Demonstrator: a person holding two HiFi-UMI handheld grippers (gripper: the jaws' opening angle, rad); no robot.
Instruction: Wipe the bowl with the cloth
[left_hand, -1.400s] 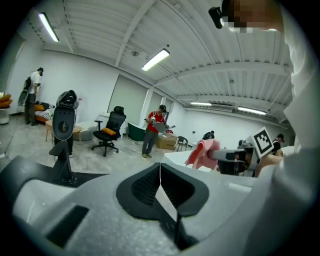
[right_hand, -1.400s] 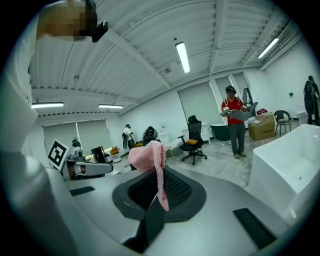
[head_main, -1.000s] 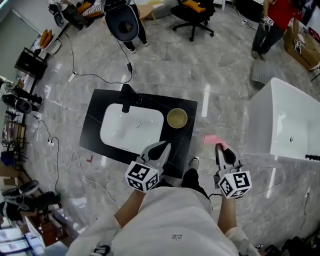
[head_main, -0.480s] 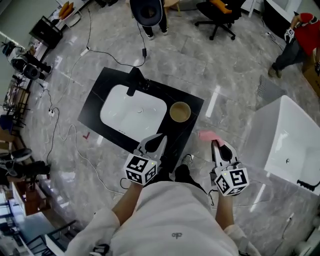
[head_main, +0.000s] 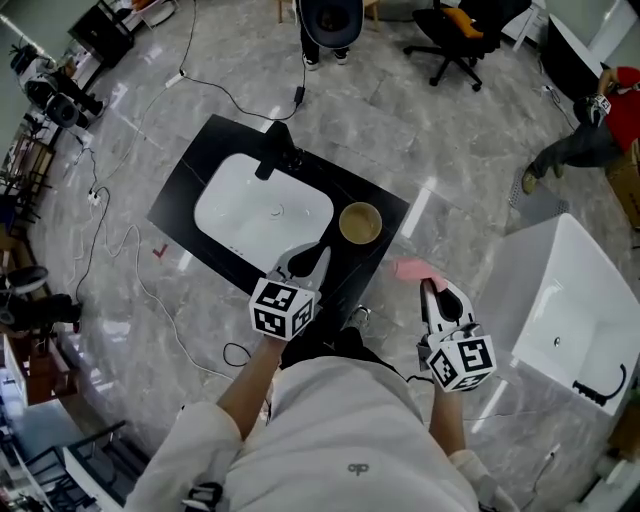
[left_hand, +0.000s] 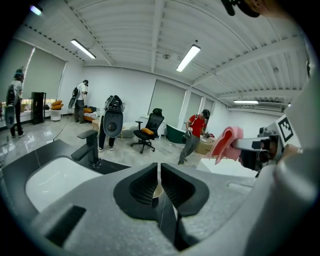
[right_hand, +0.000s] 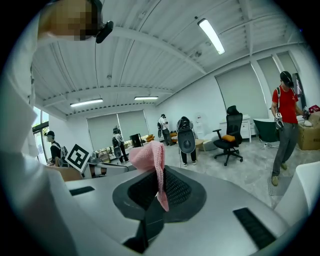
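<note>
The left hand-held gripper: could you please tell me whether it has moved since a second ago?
Yes. The left hand-held gripper has advanced further over the black counter, and its tips are now closer to the bowl.

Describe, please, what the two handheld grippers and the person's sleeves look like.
The left gripper and right gripper match: pale grey shells, black ribbed lining inside the jaws, and a white cube with black square markers at each rear. The person's sleeves are white and loose.
</note>
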